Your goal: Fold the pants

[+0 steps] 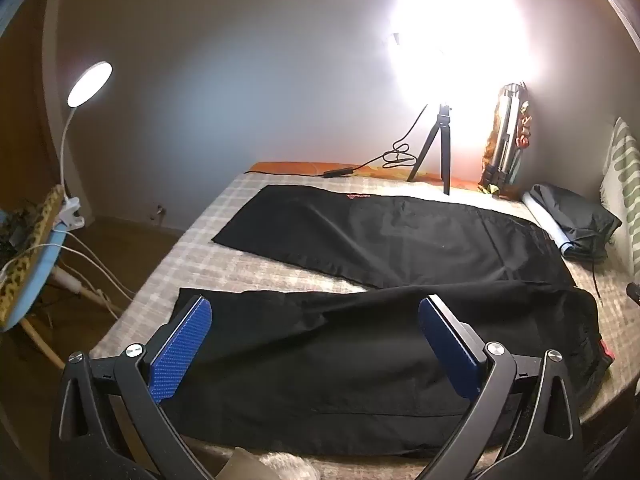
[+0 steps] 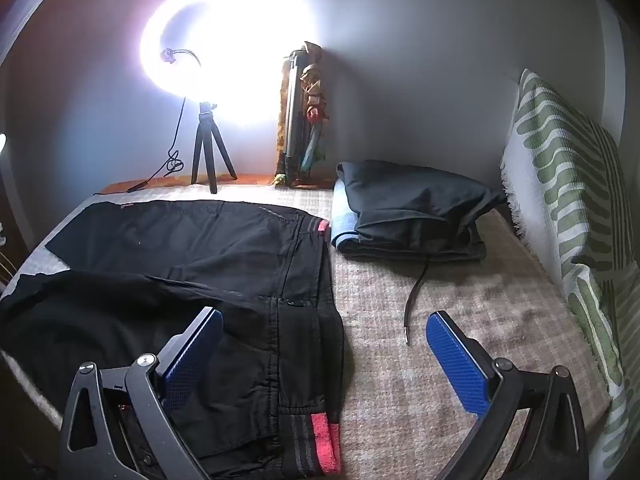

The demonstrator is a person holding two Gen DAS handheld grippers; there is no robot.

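Nearest item: black fabric pants [image 1: 360, 340], lying spread flat across the checked bedspread [image 2: 440, 300], legs parted, evidently laid out for folding. I am holding my left gripper [image 1: 314, 316] over the near leg, jaws standing apart, empty. I am hovering my right gripper [image 2: 324, 332] above the red-trimmed waistband [image 2: 326, 432], likewise apart.

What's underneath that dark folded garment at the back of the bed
A light blue folded cloth pokes out under the dark folded garment, on the checked bedcover. The garment hides how far it reaches.
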